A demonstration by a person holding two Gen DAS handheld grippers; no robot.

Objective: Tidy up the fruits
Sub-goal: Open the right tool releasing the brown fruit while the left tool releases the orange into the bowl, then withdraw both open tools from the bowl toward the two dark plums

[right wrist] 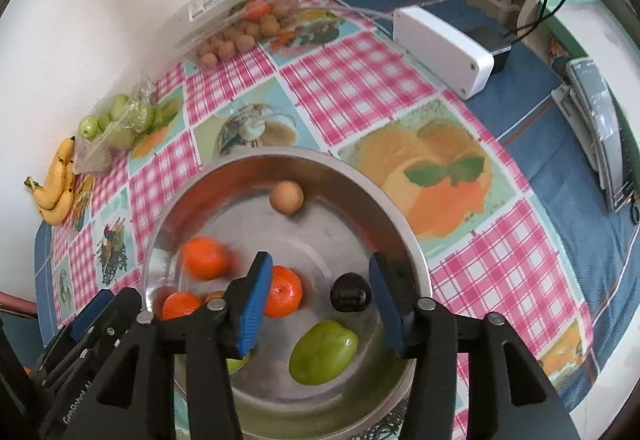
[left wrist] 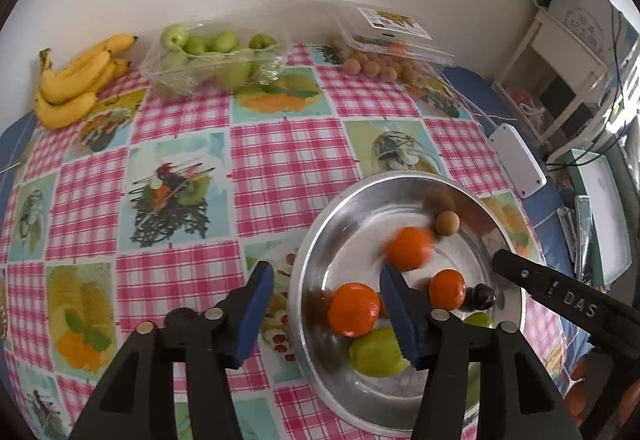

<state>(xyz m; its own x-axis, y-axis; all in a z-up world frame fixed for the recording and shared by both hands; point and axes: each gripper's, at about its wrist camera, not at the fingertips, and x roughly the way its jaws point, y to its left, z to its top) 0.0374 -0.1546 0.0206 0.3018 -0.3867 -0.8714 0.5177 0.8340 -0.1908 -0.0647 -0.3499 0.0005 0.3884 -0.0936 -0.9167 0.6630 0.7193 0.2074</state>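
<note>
A steel bowl (left wrist: pixel 316 240) (right wrist: pixel 384 200) sits on the checked tablecloth. It holds three oranges, one of them blurred (left wrist: pixel 408 246) (right wrist: pixel 206 256), plus a green fruit (left wrist: pixel 378 352) (right wrist: pixel 323 352), a dark plum (left wrist: pixel 482 296) (right wrist: pixel 351 292) and a small brown round fruit (left wrist: pixel 447 223) (right wrist: pixel 286 197). My left gripper (left wrist: pixel 326 272) hangs open over the bowl's left rim, above an orange (left wrist: pixel 354 308), gripping nothing. My right gripper (right wrist: pixel 320 260) is open above the bowl. The plum lies below it, near its right finger, apart from the pads. Another orange (right wrist: pixel 284 292) lies by its left finger.
Along the wall lie bananas (left wrist: pixel 76 80) (right wrist: pixel 58 184), a clear tray of green fruits (left wrist: pixel 216 56) (right wrist: pixel 120 120) and an open clamshell of small brown fruits (left wrist: pixel 384 52) (right wrist: pixel 240 24). A white box (left wrist: pixel 516 160) (right wrist: pixel 440 48) rests at the table's right edge.
</note>
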